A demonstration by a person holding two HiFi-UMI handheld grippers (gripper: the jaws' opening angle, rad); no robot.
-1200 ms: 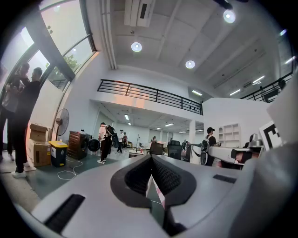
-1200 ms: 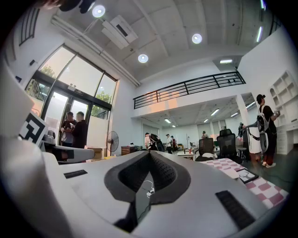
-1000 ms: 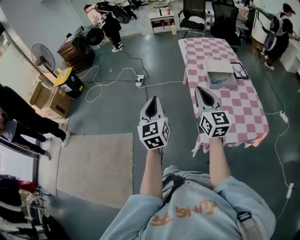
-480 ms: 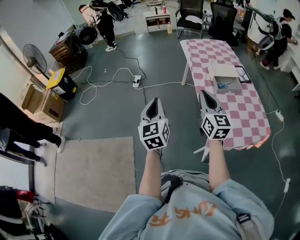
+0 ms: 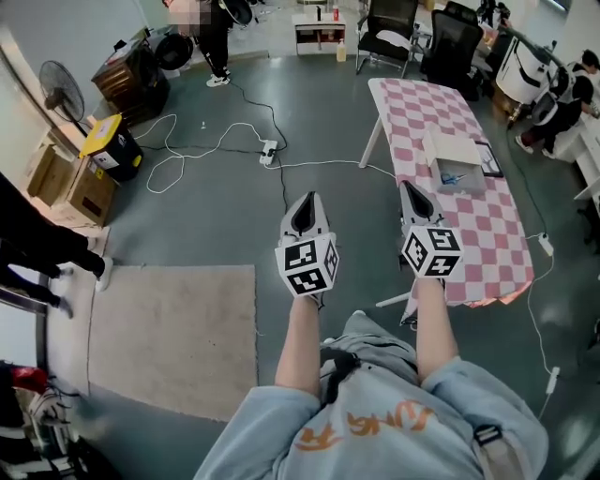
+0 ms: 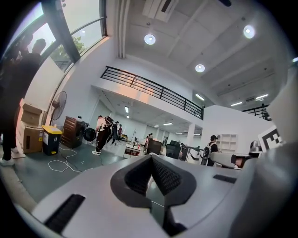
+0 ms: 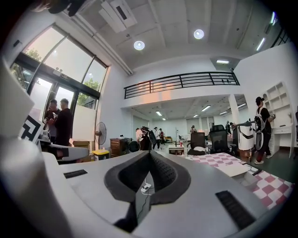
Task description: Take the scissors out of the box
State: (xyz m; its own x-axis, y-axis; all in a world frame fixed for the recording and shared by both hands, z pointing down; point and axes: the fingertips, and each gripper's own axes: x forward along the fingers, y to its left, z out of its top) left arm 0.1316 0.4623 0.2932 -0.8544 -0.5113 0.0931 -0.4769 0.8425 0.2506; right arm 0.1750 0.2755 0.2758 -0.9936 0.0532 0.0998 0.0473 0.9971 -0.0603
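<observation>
**Both hand-held grippers closed and empty, scissors lying in the box on the bench**

We hold the left hand-held gripper (image 5: 307,200) out in front of us above the grey floor (image 5: 234,216). Its jaws are pressed together at the tips with nothing between them, and its own view shows the two dark ribbed pads meeting in a point. The right hand-held gripper (image 5: 415,190) is level with it and well apart from it, and its jaws are likewise closed on nothing. Each carries its cube with square markers just ahead of our bare forearms.

In the head view the right hand-held gripper overlaps the left edge of the bench (image 5: 487,234), which is covered with a pink-and-white checked cloth. Farther along the bench rests an open pale cardboard box (image 5: 448,147) with its flap raised. The blue-handled scissors (image 5: 452,176) lie inside it, well apart from both grippers. A dark flat object (image 5: 489,159) lies just beside the box.

A beige rectangular mat (image 5: 173,328) lies on the floor to our left. Ahead, white cables run to a power strip (image 5: 267,148). Beyond them stand a yellow-lidded black bin (image 5: 101,141), brown cardboard boxes (image 5: 66,173) and a standing fan (image 5: 56,82). Black office chairs (image 5: 389,23) stand past the bench's far end.
</observation>
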